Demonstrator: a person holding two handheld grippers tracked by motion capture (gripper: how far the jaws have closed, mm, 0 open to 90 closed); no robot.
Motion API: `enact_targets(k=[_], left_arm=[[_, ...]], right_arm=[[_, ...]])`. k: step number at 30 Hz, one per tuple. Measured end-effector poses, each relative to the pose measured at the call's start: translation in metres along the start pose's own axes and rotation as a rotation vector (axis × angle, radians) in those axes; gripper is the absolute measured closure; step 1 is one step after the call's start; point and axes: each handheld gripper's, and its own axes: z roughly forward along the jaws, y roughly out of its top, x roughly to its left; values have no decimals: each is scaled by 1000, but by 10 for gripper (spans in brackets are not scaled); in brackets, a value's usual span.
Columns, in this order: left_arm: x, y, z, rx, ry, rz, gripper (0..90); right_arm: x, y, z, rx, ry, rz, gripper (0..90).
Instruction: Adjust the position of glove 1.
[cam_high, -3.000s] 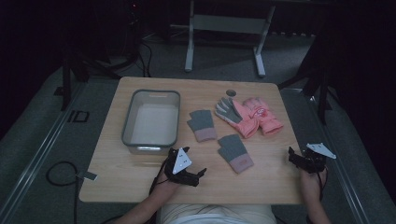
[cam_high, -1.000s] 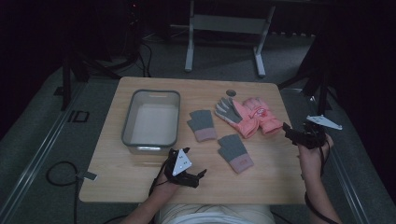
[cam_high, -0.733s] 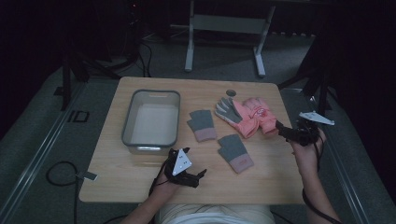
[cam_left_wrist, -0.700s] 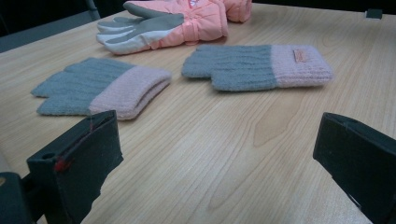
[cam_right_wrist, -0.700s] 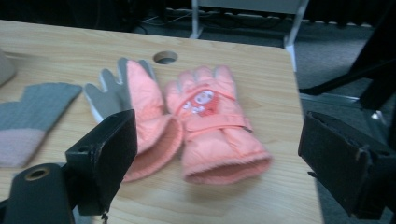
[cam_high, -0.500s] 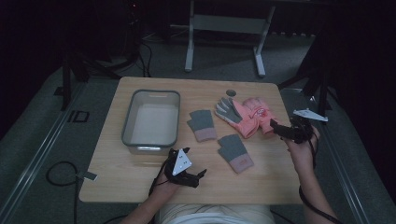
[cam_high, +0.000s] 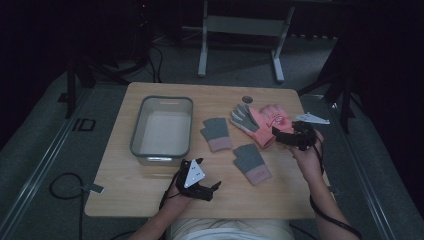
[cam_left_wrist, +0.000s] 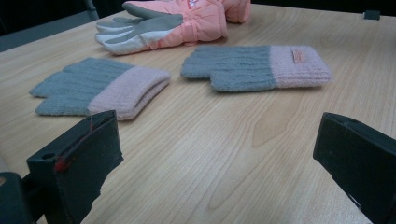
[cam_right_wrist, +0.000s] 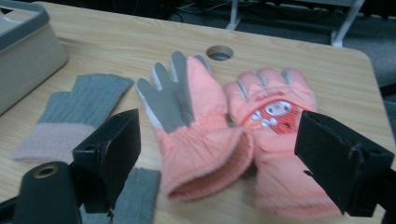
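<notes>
A pair of pink padded gloves (cam_high: 262, 121) lies at the table's back right; one is palm up with a grey palm (cam_right_wrist: 184, 109), the other shows a cartoon print (cam_right_wrist: 275, 108). My right gripper (cam_high: 278, 136) is open at their cuffs, its jaws wide on either side of the palm-up glove's cuff (cam_right_wrist: 219, 163) without closing on it. Two grey and pink knitted fingerless gloves (cam_high: 216, 134) (cam_high: 251, 163) lie flat mid-table. My left gripper (cam_high: 212, 191) rests open near the front edge, its jaws (cam_left_wrist: 215, 158) empty and pointing toward the knitted gloves (cam_left_wrist: 102, 88) (cam_left_wrist: 257, 67).
A grey-rimmed empty bin (cam_high: 162, 102) stands at the table's left (cam_right_wrist: 23, 42). A round cable hole (cam_high: 247, 99) sits behind the pink gloves. Bare wood (cam_high: 135, 192) lies along the front. Dark floor, cables and a desk frame surround the table.
My right gripper moved from the table's right edge forward and left to the pink gloves' cuffs. The left gripper and all gloves stayed put.
</notes>
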Motion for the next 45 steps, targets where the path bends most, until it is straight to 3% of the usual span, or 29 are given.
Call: enact_targets(k=[5,9,12,25,28,32,37,45], left_arm=[[1,0,0,5,-6,-4,4],[1,0,0,-2,-13,-6,4],[1,0,0,-1,-11,-2,4],[0,0,0,-2,-11,6,4],[0,0,0,-5,-13,5,4],[0,0,0,-4,-14,9,4],[0,0,0,-4,-15,7,4],[0,0,-1,-3,-14,12,4]], right_arm=[[16,5,11,-18,35,-43,214],[25,6,18,-4,62,-50,258],[35,8,27,16,110,-52,297],[74,7,66,50,200,-103,406],[85,4,81,81,234,-119,467],[97,3,97,111,259,-136,481],[108,6,112,122,283,-162,495],[122,4,140,180,321,-213,594]])
